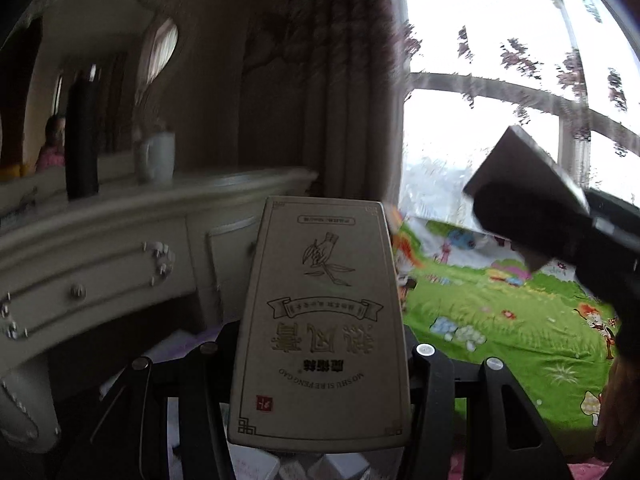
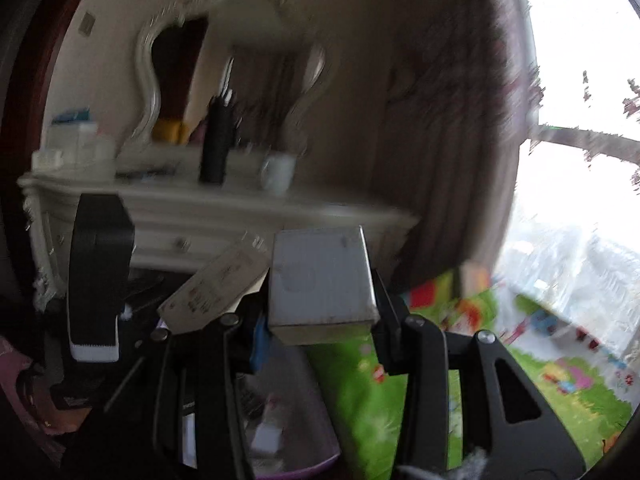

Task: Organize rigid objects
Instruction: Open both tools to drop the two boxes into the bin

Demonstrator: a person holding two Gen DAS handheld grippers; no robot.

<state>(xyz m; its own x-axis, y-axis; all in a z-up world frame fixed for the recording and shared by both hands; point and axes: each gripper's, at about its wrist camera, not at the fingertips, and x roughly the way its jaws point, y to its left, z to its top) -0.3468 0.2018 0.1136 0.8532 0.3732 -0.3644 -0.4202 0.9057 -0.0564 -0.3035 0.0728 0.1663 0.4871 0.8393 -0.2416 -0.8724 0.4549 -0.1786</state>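
Two boxes are in my jaws, one each: the left gripper (image 1: 320,360) clamps the beige box (image 1: 320,320), the right gripper (image 2: 320,320) clamps the grey box (image 2: 322,280). Both are carried in air, probably toward the bench (image 2: 200,200).

Beige box (image 1: 320,320): matt card, gold print, clamped in left gripper (image 1: 320,344) of matt black plastic. White box (image 2: 322,280): smooth card, in right gripper (image 2: 320,320). Dresser (image 1: 100,248) ahead: glossy cream-painted wood.
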